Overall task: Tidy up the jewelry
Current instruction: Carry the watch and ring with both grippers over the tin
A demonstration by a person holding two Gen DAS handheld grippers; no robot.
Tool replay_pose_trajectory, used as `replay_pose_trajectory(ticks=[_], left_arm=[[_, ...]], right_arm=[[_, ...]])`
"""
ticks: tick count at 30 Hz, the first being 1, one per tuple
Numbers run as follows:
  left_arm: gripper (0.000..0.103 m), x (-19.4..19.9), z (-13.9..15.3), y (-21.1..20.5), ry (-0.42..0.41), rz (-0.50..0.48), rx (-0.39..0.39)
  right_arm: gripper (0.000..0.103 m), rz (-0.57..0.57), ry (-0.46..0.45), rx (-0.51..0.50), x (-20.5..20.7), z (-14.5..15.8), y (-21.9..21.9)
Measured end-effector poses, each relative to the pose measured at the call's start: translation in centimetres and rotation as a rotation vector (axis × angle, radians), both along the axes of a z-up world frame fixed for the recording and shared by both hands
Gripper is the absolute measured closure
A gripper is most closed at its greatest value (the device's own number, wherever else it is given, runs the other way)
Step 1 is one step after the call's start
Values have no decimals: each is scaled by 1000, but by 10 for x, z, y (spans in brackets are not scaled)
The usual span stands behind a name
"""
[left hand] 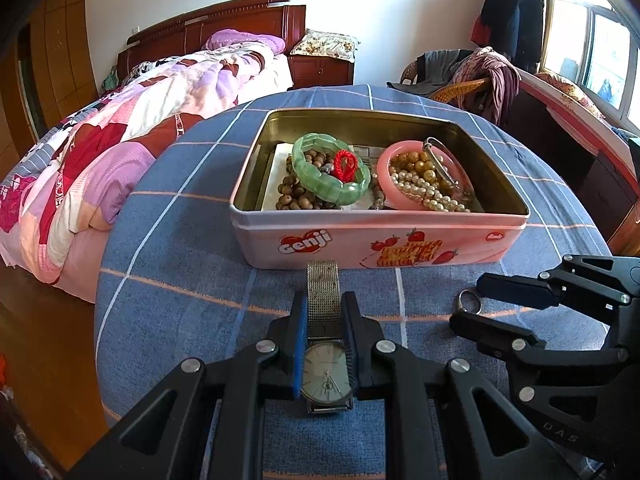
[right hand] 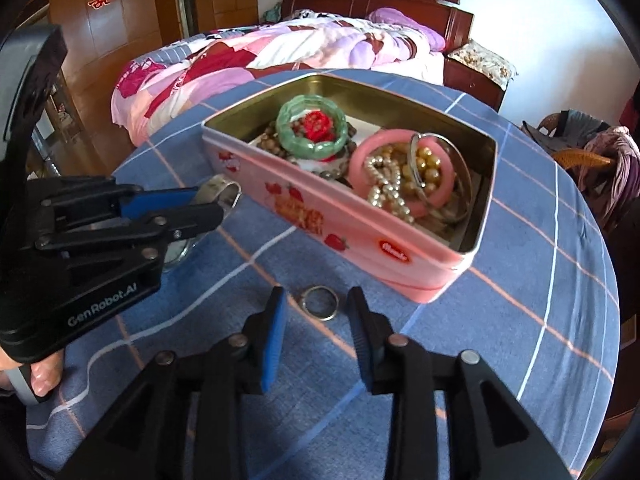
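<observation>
A watch (left hand: pixel 326 376) with a pale face and a metal mesh strap sits between the pads of my left gripper (left hand: pixel 324 300), which is shut on it just in front of the pink biscuit tin (left hand: pixel 380 236). Beside it, my right gripper (right hand: pixel 316 294) stands open over the blue cloth. A small metal ring (right hand: pixel 325 316) lies flat on the cloth between its fingertips, untouched. The left gripper (right hand: pixel 210 204) shows at the left of the right wrist view with the strap (right hand: pixel 218 192) sticking out past its tips. The right gripper (left hand: pixel 466 304) also flanks the ring (left hand: pixel 460 300) in the left wrist view.
The open tin (right hand: pixel 320 208) holds a green bangle (left hand: pixel 316 184), a red cord knot (left hand: pixel 345 165), brown beads (left hand: pixel 296 196), a pink bangle (left hand: pixel 386 176) and pearls (left hand: pixel 424 192). The round table (left hand: pixel 180 240) has a blue checked cloth. A bed (left hand: pixel 120 140) stands behind, a clothes-covered chair (left hand: pixel 472 80) at right.
</observation>
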State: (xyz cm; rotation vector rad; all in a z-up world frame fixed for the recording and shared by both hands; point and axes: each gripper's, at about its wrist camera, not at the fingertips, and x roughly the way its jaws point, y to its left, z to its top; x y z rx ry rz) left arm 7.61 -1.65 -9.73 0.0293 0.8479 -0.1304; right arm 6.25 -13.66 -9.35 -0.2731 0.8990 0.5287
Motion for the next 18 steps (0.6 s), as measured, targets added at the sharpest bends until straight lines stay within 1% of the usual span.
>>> replay_pose_trajectory(ticks=[2, 12, 18], left_arm=[[87, 0, 0, 0, -1, -1, 2], [87, -1, 1, 0, -1, -2, -1], [87, -3, 8, 0, -12, -2, -9]], right_arm=[[79, -4, -1, -3, 0, 0, 0], [81, -23, -9, 12, -7, 4, -8], [81, -37, -28, 22, -15, 15, -19]])
